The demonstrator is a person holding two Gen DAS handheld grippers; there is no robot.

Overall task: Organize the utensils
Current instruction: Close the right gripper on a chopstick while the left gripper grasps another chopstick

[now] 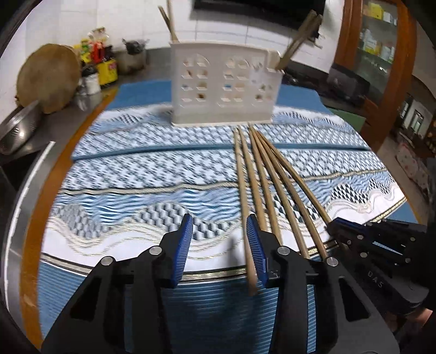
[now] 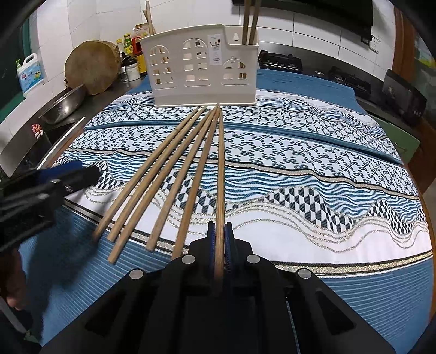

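Several wooden chopsticks (image 2: 169,174) lie fanned on the patterned blue cloth (image 2: 313,163), tips toward a white slotted utensil holder (image 2: 203,66) at the back; they also show in the left wrist view (image 1: 261,174). The holder (image 1: 222,84) has chopsticks standing in its end compartments (image 2: 250,21). My right gripper (image 2: 219,231) is shut on the rightmost chopstick (image 2: 221,168), which still lies along the cloth. My left gripper (image 1: 219,226) is open just above the cloth, with the leftmost chopstick (image 1: 246,207) against the inside of its right finger. The right gripper shows at the right in the left view (image 1: 354,231).
A round wooden board (image 2: 91,66), bottles (image 2: 133,43), a steel bowl (image 2: 65,104) and a detergent jug (image 2: 28,75) stand at the left back. A gas stove (image 2: 280,61) lies behind the cloth. A wooden cabinet (image 1: 378,49) is at the right.
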